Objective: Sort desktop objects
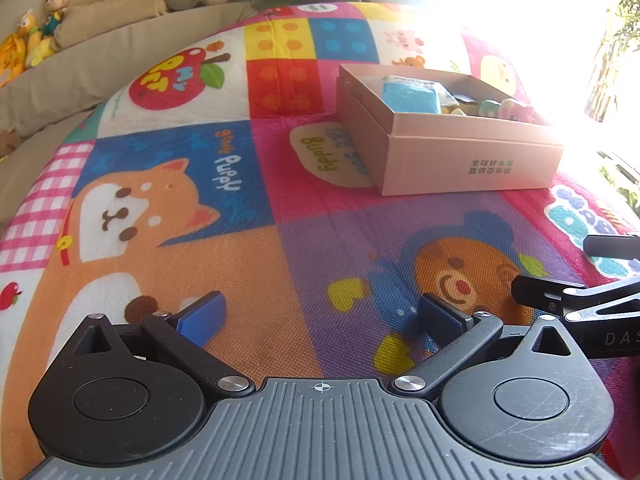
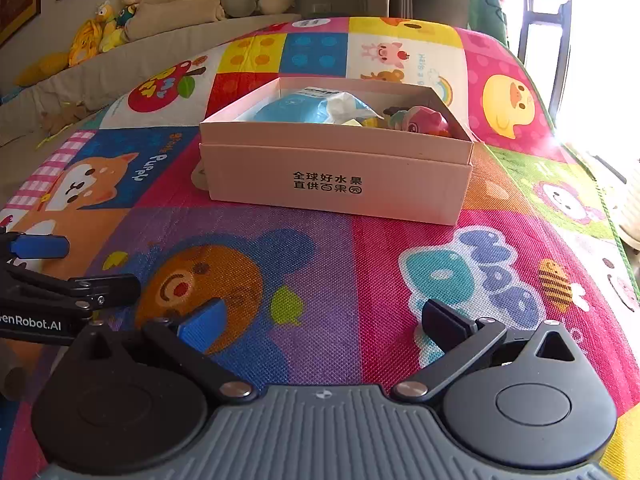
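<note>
A pink cardboard box [image 1: 472,160] [image 2: 340,176] stands on the colourful cartoon play mat [image 1: 248,240] [image 2: 320,260]. Inside it lie a blue-and-white packet [image 1: 408,96] [image 2: 304,108] and small pink toy figures [image 1: 516,110] [image 2: 424,120]. My left gripper [image 1: 320,316] hovers open over the mat, well short of the box, with nothing between its blue-padded fingers. My right gripper [image 2: 320,320] is also open and empty, facing the box's printed front wall. In each wrist view the other gripper shows at the frame's edge: the right one [image 1: 600,292], the left one [image 2: 40,276].
A beige sofa [image 2: 120,68] runs along the mat's far left side, with soft toys [image 2: 108,28] and cushions on its back. A bright window [image 1: 520,8] glares at the far right. The mat's right edge [image 2: 592,184] drops off beside it.
</note>
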A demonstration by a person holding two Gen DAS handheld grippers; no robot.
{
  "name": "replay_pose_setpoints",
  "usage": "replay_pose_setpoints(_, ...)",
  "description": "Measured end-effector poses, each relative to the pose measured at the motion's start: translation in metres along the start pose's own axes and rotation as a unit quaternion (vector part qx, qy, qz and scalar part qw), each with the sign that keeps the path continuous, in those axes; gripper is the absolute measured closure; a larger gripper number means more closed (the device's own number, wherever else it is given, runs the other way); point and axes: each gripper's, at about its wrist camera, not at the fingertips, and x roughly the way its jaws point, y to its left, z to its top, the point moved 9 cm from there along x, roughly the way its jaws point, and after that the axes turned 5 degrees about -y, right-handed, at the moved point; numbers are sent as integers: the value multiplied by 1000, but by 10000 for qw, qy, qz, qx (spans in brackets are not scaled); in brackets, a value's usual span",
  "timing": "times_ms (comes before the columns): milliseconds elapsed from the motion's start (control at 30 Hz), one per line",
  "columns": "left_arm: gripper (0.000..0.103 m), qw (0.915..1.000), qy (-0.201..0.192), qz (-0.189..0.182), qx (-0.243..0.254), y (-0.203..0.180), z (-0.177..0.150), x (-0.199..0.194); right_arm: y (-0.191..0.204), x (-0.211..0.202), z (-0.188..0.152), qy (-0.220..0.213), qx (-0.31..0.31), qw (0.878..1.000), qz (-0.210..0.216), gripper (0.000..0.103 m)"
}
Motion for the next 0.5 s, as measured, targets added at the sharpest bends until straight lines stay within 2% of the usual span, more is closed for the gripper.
replay_pose_setpoints(500,0,10000,-8,-19,-19,0,0,-1,1,0,-1,-1,-15,10000,-7,0)
